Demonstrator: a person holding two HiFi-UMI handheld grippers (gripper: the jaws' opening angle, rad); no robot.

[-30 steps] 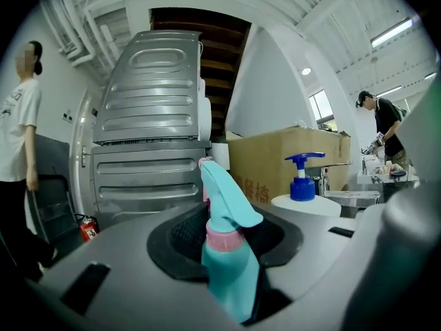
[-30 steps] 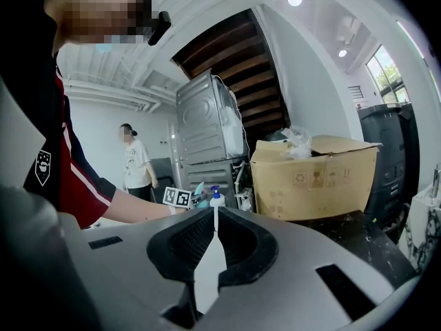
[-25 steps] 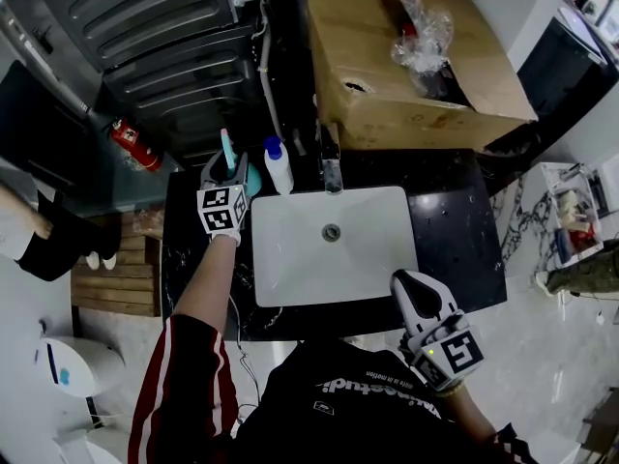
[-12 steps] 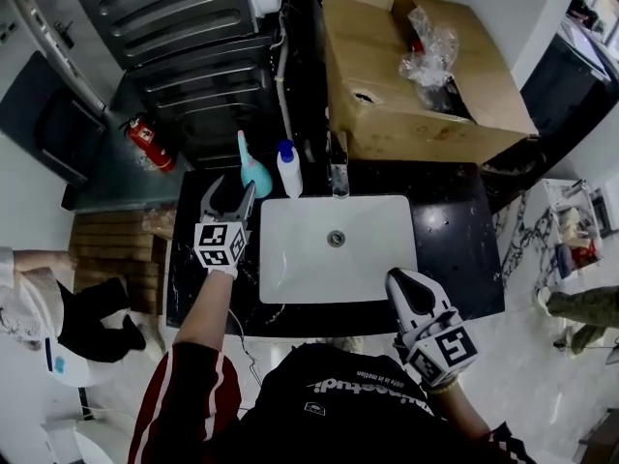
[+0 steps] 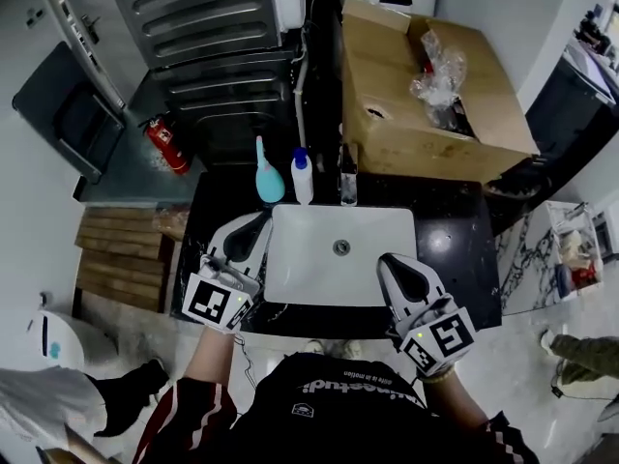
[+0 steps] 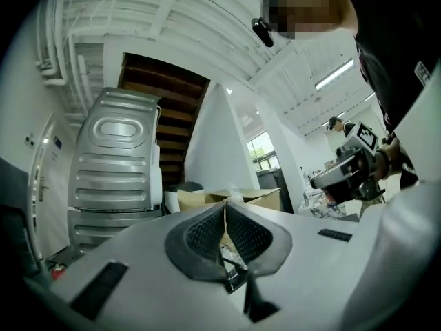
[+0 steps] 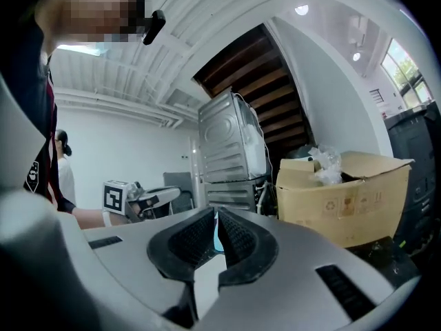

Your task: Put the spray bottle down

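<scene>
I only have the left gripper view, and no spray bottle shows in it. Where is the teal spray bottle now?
Observer: The head view shows the teal plastic spray bottle upright on the black countertop, behind the left corner of the white sink.
Operator: Anything beside it?
Observer: A white bottle with a blue cap, just to its right.
Operator: Is my gripper clear?
Observer: Yes, the left gripper is apart from it; its jaws have just been closing, empty.

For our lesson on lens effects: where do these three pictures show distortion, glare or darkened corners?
Head view: straight edges bow outward, and the white sink is the brightest patch. Left gripper view: strong fisheye, dark corners, the strip light glares. Right gripper view: same fisheye, and the ceiling lights flare.
</scene>
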